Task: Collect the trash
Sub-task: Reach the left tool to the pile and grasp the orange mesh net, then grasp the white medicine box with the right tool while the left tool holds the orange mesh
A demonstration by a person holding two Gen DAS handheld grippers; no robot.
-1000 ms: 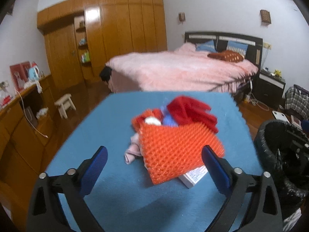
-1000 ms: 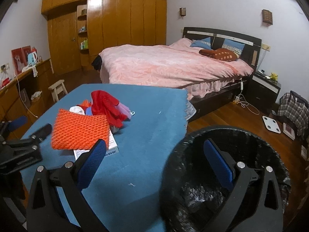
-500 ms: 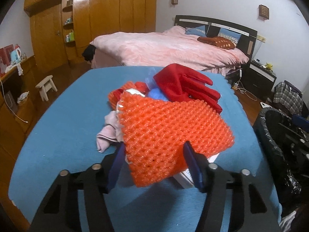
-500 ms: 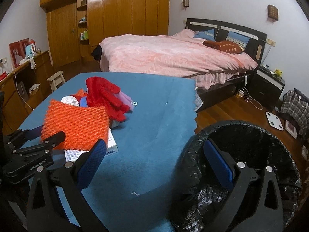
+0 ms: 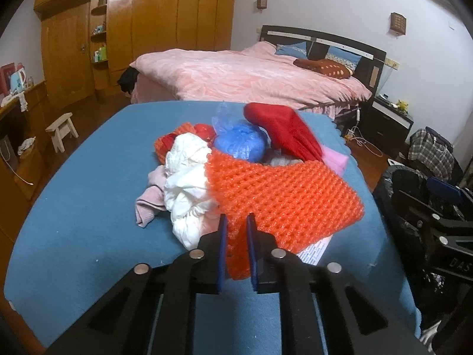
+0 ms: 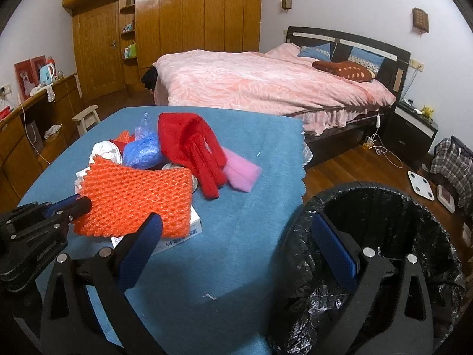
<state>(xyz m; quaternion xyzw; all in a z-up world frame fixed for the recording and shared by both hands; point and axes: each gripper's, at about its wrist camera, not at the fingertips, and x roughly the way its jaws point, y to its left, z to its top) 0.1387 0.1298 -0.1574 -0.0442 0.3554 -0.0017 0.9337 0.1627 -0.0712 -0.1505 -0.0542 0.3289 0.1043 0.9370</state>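
Now left tool (image 5: 236, 230) pinches orange foam net (image 5: 283, 198); right tool (image 6: 236, 239) gapes

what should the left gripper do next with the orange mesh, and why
Probably lift it and carry it right toward the bin. The left gripper is shut on the near edge of the orange mesh, which lies on a white box and leans on the pile, so a short lift should free it. The bin stands open beside the table, under the open right gripper.
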